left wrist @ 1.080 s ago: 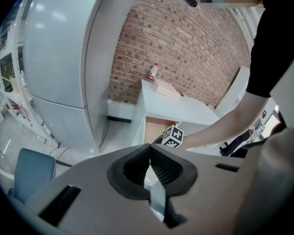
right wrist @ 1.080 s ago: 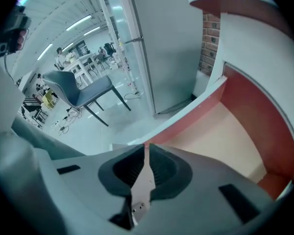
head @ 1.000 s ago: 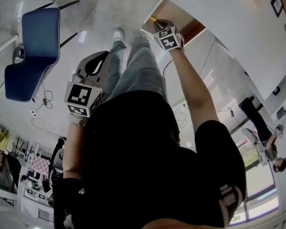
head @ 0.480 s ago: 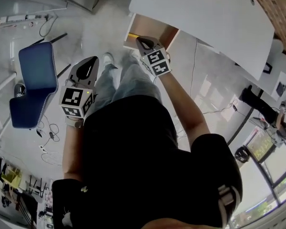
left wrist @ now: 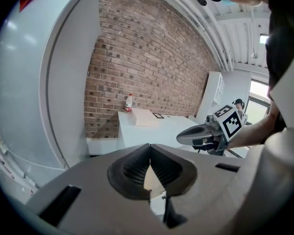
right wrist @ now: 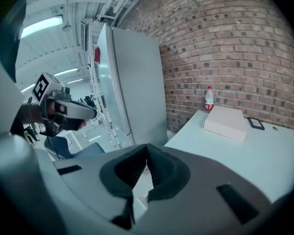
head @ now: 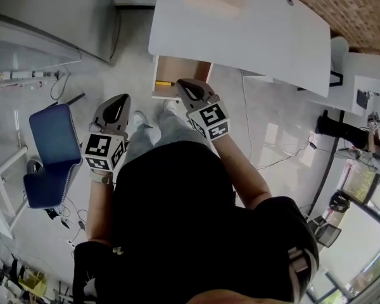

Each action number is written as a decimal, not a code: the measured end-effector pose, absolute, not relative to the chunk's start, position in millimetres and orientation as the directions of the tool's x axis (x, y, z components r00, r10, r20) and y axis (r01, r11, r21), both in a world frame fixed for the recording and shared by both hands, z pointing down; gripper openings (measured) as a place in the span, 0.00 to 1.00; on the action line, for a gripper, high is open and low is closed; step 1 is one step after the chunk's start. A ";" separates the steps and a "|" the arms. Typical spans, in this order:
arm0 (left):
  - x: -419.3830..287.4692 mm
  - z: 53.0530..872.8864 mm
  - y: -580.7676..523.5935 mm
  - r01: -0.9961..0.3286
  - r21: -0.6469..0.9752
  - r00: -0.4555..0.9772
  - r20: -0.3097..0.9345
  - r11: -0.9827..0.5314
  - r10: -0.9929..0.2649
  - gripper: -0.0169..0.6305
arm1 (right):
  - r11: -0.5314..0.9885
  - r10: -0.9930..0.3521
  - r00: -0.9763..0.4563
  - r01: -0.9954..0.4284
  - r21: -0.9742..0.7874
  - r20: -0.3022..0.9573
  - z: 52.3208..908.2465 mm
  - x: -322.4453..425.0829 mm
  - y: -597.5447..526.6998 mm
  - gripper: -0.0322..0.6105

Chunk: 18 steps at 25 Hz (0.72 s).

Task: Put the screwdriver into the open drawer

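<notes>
In the head view the wooden drawer stands pulled out from under the white desk. A small yellow piece, the screwdriver, shows at the drawer's front left edge; the rest of it is hidden. My right gripper hovers just over the drawer's front, to the right of the yellow piece and apart from it. Its jaws meet with nothing between them. My left gripper hangs lower left over the floor, beside the person's leg, jaws closed and empty.
A flat cardboard box, a bottle and a small black frame sit on the desk by the brick wall. A tall grey cabinet stands left of the desk. A blue chair is on the floor at left.
The head camera has swung up toward the desk. The right gripper no longer has the yellow screwdriver at its tip; the yellow piece now sits in the drawer. Both grippers stay shut.
</notes>
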<state>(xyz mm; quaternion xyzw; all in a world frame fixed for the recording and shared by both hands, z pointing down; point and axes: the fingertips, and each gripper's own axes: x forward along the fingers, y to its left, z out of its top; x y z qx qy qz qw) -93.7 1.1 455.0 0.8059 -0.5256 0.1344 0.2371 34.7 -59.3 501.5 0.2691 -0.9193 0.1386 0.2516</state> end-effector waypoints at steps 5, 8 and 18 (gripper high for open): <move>-87.4 411.4 -15.8 -0.900 0.211 0.436 0.384 -0.382 -0.814 0.03 | 0.792 -0.518 -0.731 -0.606 -0.073 0.444 433.1 51.2 -66.2 0.07; -82.2 383.4 -21.1 -0.893 0.190 0.449 0.337 -0.407 -0.828 0.03 | 0.779 -0.557 -0.732 -0.625 -0.062 0.392 397.4 61.5 -65.6 0.07; -70.6 312.0 -43.2 -0.858 0.156 0.512 0.190 -0.490 -0.837 0.03 | 0.738 -0.652 -0.714 -0.675 -0.003 0.256 318.6 80.1 -70.7 0.07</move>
